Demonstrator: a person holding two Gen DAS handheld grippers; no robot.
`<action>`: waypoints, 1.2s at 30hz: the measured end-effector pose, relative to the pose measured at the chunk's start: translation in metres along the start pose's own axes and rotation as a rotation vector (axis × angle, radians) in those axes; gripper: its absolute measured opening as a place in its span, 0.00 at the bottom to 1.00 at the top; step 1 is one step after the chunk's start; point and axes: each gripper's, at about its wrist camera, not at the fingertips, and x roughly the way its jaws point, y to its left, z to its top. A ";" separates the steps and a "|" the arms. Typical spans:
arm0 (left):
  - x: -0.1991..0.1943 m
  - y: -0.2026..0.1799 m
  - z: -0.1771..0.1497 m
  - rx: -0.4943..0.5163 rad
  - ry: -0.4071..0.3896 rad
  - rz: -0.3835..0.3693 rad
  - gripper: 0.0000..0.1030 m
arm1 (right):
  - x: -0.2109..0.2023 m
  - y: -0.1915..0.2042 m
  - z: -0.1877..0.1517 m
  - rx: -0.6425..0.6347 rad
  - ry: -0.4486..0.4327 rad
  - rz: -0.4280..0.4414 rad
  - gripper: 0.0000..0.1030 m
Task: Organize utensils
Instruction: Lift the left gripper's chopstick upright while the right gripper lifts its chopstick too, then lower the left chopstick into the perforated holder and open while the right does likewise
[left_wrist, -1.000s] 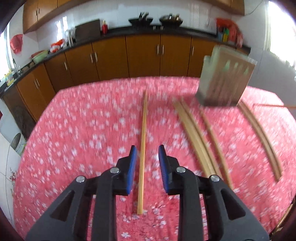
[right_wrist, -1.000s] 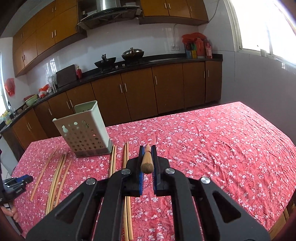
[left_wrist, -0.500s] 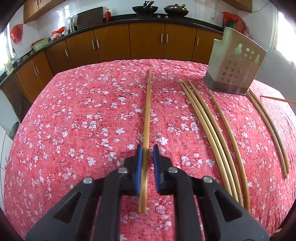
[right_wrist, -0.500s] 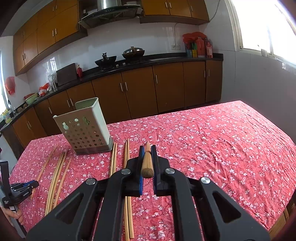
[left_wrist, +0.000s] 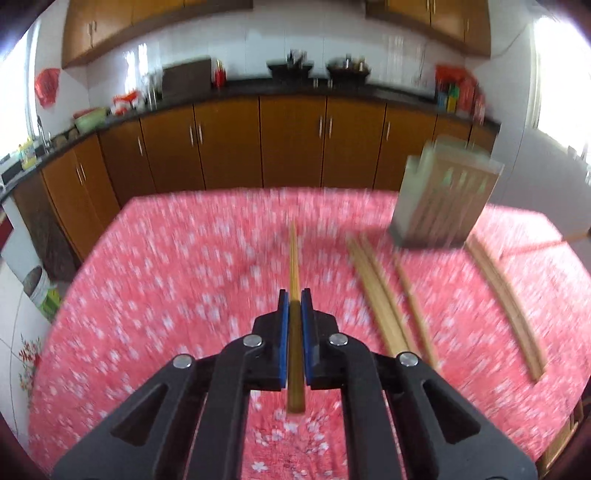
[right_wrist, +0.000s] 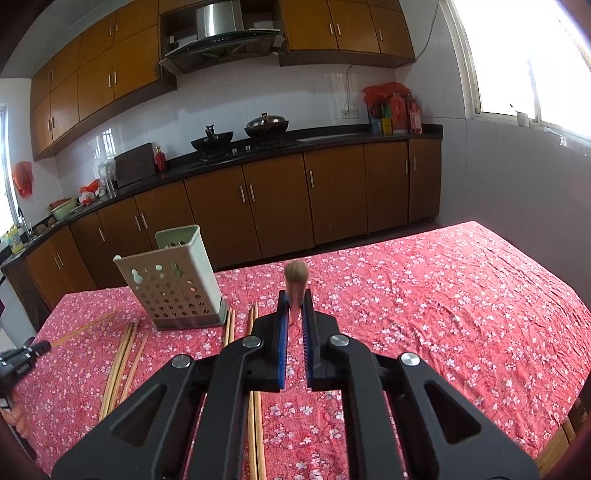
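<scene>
Left wrist view: the task looks barely begun — several long bamboo chopsticks lie on the red floral tablecloth, near the pale perforated plastic utensil holder at far right. The left gripper is clamped on one yellow bamboo chopstick.

Right wrist view: no chopstick shows above the holder's rim. The right gripper grips a round-ended wooden stick — its tip pointing away, right of the holder.

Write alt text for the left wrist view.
The left gripper is shut on a chopstick that points ahead over a red flowered tablecloth. More chopsticks lie to the right, near a pale perforated holder; the picture is motion-blurred.
</scene>
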 end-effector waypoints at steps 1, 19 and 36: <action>-0.011 0.001 0.008 -0.007 -0.039 -0.005 0.07 | -0.001 0.000 0.001 0.001 -0.005 0.002 0.07; -0.081 -0.005 0.141 -0.085 -0.326 -0.063 0.07 | -0.019 0.027 0.098 -0.010 -0.228 0.077 0.07; -0.042 -0.090 0.182 -0.116 -0.379 -0.259 0.07 | 0.038 0.082 0.110 -0.025 -0.203 0.232 0.07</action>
